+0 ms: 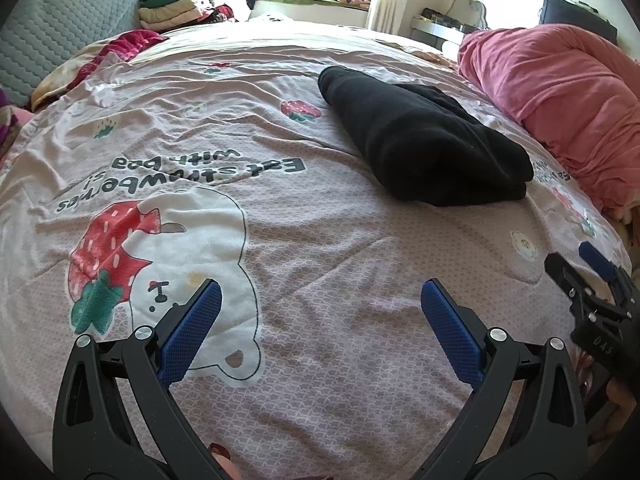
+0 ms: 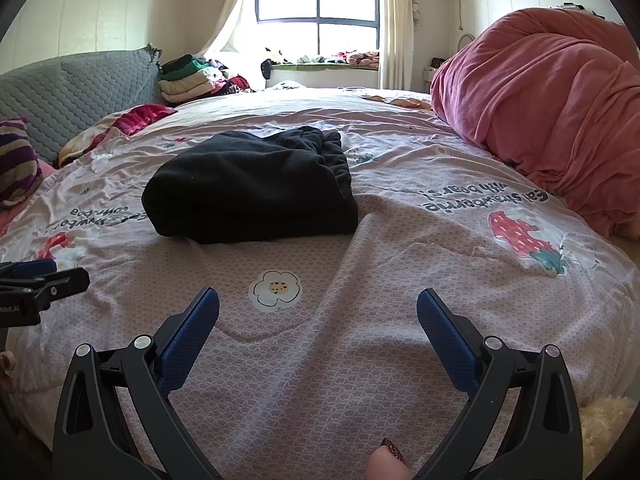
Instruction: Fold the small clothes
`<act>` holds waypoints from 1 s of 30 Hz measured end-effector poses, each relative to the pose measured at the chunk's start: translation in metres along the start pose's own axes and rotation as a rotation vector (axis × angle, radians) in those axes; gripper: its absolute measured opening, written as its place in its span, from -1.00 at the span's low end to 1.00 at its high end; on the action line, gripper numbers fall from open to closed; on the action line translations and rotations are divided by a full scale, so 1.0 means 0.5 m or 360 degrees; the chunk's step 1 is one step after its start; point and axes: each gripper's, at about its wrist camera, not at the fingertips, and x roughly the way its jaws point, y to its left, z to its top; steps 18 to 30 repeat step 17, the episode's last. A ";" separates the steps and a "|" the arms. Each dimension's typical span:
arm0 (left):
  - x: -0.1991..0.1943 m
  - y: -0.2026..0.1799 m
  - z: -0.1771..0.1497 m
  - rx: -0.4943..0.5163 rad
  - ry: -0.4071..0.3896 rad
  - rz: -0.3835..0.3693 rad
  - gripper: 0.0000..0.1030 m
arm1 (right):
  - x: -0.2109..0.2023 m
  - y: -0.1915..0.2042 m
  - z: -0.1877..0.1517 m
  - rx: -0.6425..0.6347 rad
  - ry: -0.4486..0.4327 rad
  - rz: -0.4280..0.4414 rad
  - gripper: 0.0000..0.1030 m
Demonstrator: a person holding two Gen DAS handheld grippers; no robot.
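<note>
A black garment (image 1: 424,140) lies folded into a thick bundle on the pink strawberry-print bedspread (image 1: 320,280). It also shows in the right wrist view (image 2: 256,196), at mid distance ahead. My left gripper (image 1: 320,296) is open and empty, low over the bedspread, well short of the garment. My right gripper (image 2: 318,304) is open and empty too, over the bedspread (image 2: 320,360) in front of the garment. The right gripper also shows at the right edge of the left wrist view (image 1: 592,292), and the left gripper shows at the left edge of the right wrist view (image 2: 36,280).
A bunched pink quilt (image 2: 552,120) fills the bed's right side. A grey quilted headboard cushion (image 2: 80,92) and a stack of folded clothes (image 2: 192,80) stand at the far left. A striped pillow (image 2: 16,160) lies at the left edge. A window (image 2: 318,0) is behind.
</note>
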 end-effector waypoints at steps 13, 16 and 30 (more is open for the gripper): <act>-0.066 0.237 0.070 -0.0324 -0.0040 0.0157 0.82 | -0.251 -0.291 0.056 0.0515 -0.0286 -0.0518 0.91; -0.106 0.390 0.095 -0.0415 -0.0073 0.0423 0.82 | -0.300 -0.465 0.009 0.0637 -0.0180 -0.0978 0.91; -0.121 0.463 0.100 -0.0456 -0.0082 0.0576 0.82 | -0.302 -0.519 -0.014 0.0675 -0.0106 -0.1105 0.91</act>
